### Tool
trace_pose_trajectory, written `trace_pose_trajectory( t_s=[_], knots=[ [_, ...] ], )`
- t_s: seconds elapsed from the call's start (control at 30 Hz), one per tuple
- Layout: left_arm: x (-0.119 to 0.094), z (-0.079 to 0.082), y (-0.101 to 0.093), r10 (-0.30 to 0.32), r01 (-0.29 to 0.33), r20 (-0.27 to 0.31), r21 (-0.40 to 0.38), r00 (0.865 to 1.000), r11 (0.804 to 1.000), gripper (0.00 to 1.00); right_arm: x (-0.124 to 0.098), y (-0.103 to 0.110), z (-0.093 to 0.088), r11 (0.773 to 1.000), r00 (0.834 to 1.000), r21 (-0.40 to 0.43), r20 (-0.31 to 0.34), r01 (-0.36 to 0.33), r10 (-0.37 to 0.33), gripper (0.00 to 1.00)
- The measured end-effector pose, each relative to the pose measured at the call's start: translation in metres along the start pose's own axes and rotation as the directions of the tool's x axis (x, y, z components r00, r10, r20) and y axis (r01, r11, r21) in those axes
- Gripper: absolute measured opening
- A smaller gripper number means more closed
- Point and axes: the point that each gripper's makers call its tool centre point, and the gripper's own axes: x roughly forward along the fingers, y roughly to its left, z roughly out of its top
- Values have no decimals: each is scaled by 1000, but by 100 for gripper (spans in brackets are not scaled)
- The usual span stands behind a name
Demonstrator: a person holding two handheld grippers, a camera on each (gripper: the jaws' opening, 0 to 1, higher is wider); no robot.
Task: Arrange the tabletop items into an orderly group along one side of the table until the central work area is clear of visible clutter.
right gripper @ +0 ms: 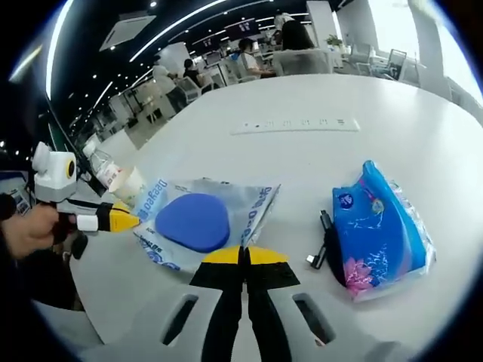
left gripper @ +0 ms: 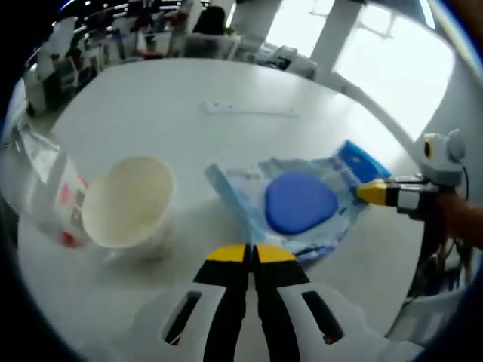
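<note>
1. The landmark was the wipes pack, a flat clear-and-blue packet with a round blue lid, which lay near the middle of the white table.
2. The left gripper had its jaws pressed together with nothing between them. It stood just before the near edge of the pack, probably ready to push it.
3. The right gripper was also closed and empty. Its tips touched, or almost touched, the opposite edge of the pack, so the two tools seemed to bracket it for sliding.
4. A paper cup lay on its side left of the pack in the left gripper view, with a plastic bottle just beside it.
5. A blue tissue packet rested right of the pack in the right gripper view, touching a small black adapter.
6. A white power strip lay well beyond the pack. I judged that the grouping was hardly begun.
</note>
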Motion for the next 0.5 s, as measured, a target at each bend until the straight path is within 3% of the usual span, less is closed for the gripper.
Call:
trace_pose_trajectory(
  t_s=[0.5],
  knots=[
    [4,-7,23,37,-36,21,-19,999,999,1,19,12,-2,998,999,-54,-27,-24,23,0]
  ],
)
